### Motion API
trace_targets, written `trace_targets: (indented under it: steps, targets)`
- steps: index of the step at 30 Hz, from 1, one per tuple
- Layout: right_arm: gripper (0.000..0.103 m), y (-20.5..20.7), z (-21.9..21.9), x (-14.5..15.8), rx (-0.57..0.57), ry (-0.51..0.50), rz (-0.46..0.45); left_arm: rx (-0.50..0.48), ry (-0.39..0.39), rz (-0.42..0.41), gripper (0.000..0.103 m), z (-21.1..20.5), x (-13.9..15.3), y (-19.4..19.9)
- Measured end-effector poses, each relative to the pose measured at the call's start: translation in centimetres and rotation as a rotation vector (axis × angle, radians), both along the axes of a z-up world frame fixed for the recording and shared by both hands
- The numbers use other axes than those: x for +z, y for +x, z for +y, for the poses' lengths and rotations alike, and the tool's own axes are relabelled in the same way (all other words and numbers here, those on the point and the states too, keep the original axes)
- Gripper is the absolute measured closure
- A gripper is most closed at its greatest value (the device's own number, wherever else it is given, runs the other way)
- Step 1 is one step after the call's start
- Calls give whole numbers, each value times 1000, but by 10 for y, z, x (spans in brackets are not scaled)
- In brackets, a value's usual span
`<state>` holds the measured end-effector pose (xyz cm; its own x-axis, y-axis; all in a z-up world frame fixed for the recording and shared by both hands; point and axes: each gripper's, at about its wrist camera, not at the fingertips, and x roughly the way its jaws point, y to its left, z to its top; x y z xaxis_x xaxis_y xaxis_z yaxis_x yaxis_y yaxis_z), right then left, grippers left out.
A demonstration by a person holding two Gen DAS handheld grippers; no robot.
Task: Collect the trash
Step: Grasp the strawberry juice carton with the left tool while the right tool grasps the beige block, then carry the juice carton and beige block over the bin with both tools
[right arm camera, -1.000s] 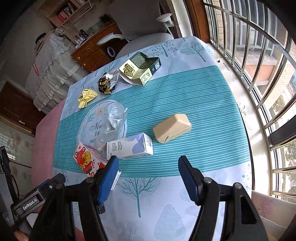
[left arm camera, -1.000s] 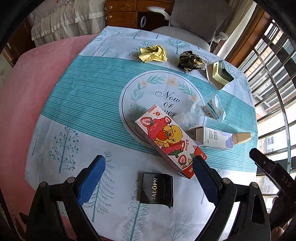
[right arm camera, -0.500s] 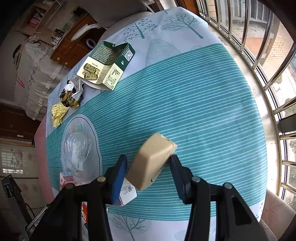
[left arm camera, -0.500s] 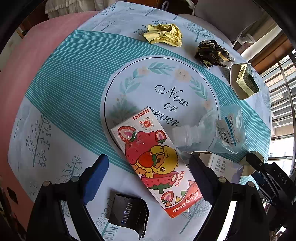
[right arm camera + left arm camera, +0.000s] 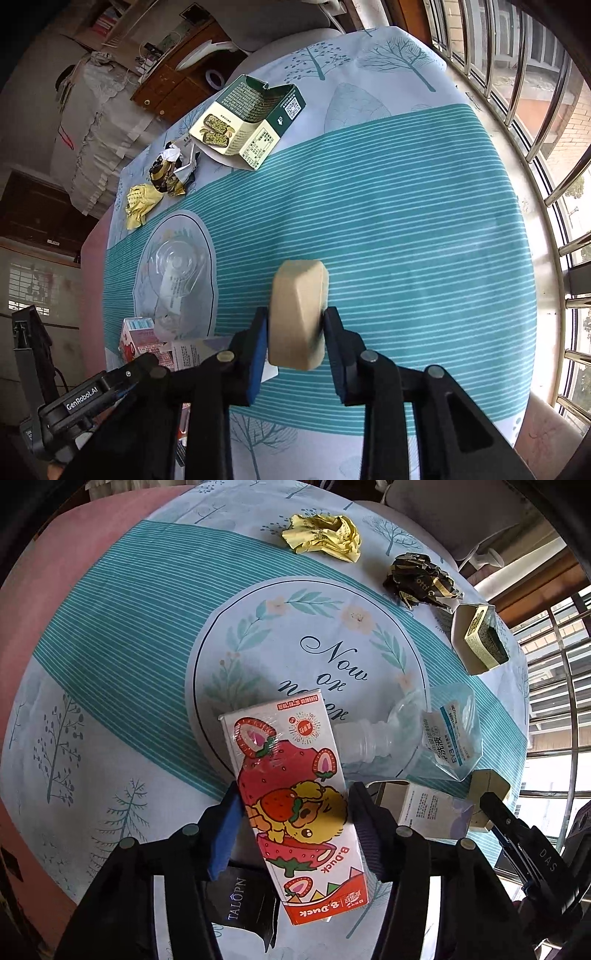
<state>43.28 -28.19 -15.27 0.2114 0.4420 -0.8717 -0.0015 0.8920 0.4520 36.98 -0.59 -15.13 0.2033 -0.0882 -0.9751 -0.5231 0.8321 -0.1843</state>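
As both tools close, each now has a piece of trash between its jaws — a second ago they hung wide above the bench. In the left wrist view the left tool (image 5: 293, 812) has narrowed onto the carton (image 5: 295, 797), low in the frame's centre; its blue pad meets the carton's left edge and the dark one its right, so I judge it gripped, though the carton still lies flat on the cloth. In the right wrist view the right tool (image 5: 295, 332) pinches the tan block (image 5: 299, 314) at lower centre, pads pressing both flanks, the block tilted up on its side.

That means two items are secured at once, and lifting them away looks like the step in hand. Much is left: the clear bottle (image 5: 417, 738) just right of the carton, the white box (image 5: 428, 808) below it, the black packet (image 5: 247, 912) under the left tool, the yellow wad (image 5: 323, 537) and dark wad (image 5: 419, 579) at the top, and the green box (image 5: 247, 122) at upper left of the right view. No bin is visible — where it all goes I cannot tell.
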Motion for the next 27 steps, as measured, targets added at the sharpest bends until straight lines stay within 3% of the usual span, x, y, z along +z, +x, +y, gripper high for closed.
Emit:
trace_targets:
  steps: [15, 21, 27]
  targets:
    - [76, -62, 14, 54, 21, 75, -85, -94, -24, -187, 49, -4, 99, -37]
    - [76, -106, 36, 79, 45, 80, -129, -186, -29, -256, 49, -2, 136, -88]
    - [76, -169, 62, 91, 32, 87, -152, -301, -24, -276, 49, 12, 150, -150]
